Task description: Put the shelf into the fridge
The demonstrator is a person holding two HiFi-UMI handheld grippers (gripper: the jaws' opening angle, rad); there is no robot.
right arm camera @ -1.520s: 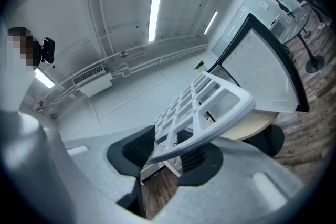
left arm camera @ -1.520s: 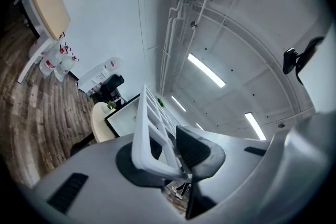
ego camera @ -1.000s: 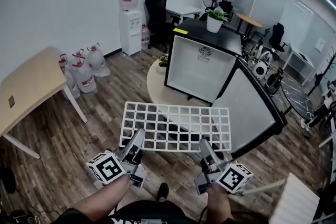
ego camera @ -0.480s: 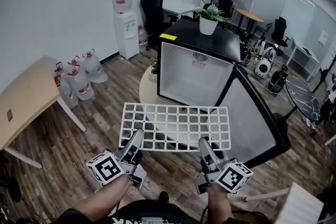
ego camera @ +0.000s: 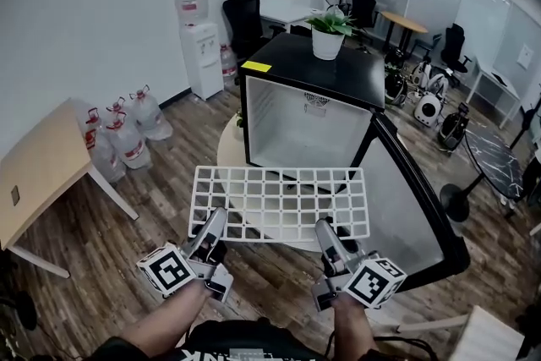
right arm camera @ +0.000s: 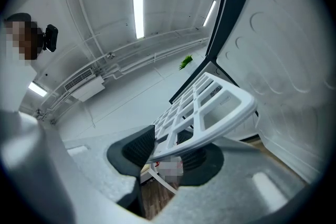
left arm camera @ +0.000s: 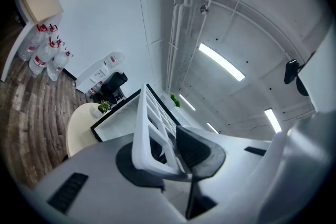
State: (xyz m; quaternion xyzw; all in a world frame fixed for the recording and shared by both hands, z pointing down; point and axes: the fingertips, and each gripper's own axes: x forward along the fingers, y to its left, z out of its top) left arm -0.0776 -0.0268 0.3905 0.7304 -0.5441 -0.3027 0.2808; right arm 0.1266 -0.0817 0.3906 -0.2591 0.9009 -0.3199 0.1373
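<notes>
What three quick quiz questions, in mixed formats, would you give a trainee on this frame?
1. What stands on the fridge? A) kettle B) potted plant C) box
2. Fill in: the shelf is gripped at its near edge by ___ claws.
3. True or false: the fridge door stands open.
Key: 1 B; 2 both, the left claw and the right claw; 3 true.
</notes>
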